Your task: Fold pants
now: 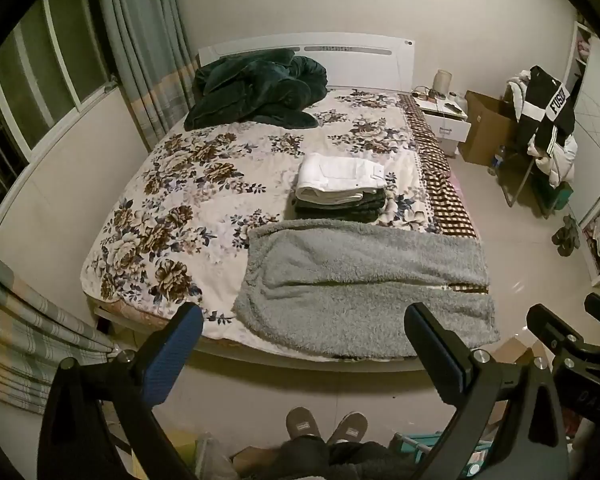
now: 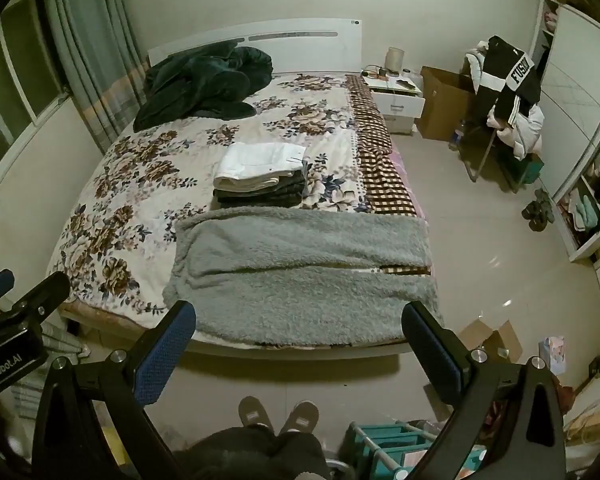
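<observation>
Grey fleece pants (image 1: pixel 364 284) lie spread flat across the near end of the bed, legs side by side, waist to the left; they also show in the right wrist view (image 2: pixel 300 268). Behind them sits a stack of folded pants (image 1: pixel 340 188), white on top of dark ones, also seen in the right wrist view (image 2: pixel 260 176). My left gripper (image 1: pixel 304 344) is open and empty, held above the floor in front of the bed's foot. My right gripper (image 2: pixel 300 340) is open and empty, likewise short of the pants.
The bed (image 1: pixel 172 184) has a floral cover and a dark green blanket (image 1: pixel 256 88) heaped at the head. A nightstand (image 2: pixel 396 96), cardboard box (image 2: pixel 440 100) and clothes-draped chair (image 2: pixel 504 92) stand right. The person's slippered feet (image 2: pixel 278 412) are below. A teal rack (image 2: pixel 388 448) is low right.
</observation>
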### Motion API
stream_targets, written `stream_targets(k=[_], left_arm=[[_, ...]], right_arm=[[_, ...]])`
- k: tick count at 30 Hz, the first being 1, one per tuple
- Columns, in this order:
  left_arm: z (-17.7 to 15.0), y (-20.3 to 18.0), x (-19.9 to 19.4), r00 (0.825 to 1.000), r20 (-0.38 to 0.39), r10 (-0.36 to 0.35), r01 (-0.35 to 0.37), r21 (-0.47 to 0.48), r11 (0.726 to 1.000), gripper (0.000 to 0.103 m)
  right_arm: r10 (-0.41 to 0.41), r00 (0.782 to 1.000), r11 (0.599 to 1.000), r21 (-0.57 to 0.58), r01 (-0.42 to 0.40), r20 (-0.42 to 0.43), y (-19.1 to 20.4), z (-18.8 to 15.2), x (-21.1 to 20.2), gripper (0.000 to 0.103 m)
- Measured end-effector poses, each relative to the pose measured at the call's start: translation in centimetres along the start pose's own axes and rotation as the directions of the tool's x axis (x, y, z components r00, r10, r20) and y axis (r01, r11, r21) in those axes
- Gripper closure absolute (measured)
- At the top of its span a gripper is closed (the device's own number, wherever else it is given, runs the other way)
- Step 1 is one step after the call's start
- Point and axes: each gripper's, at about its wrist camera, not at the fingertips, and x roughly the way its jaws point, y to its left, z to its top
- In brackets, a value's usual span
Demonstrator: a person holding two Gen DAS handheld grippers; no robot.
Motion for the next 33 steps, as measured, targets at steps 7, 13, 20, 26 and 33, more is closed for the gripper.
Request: stream_targets(k=[7, 13, 20, 26, 33], left_arm=[[0.0, -0.1, 0.0, 1.000, 0.002, 0.003, -0.003, 0.000, 1.000, 0.000], [0.0, 0.0, 0.0, 1.000, 0.003, 0.002, -0.002, -0.002, 1.000, 0.000], [0.0, -0.1, 0.0, 1.000, 0.001, 0.001, -0.001, -0.002, 1.000, 0.000], [0.0, 0.0, 0.0, 1.000, 0.002, 0.001, -0.001, -0.003, 1.000, 0.000], [0.0, -0.1, 0.1, 1.000, 0.001, 0.002, -0.002, -0.001, 1.000, 0.000]], right_arm=[[-0.001, 1.000, 1.000, 0.000, 0.001, -0.001, 0.0, 0.0, 0.0, 0.000], [-0.003, 1.000, 1.000, -0.002, 0.003, -0.002, 0.2, 0.1, 0.0, 0.000], [-0.001, 1.000, 1.000, 0.000, 0.001, -0.003, 0.6, 0.3, -0.3, 0.000], [0.011, 1.000, 1.000, 0.001, -0.011, -0.011, 1.2, 0.2, -0.3, 0.000], [0.015, 1.000, 1.000, 0.000, -0.015, -0.013, 1.6, 0.5, -0.1, 0.000]])
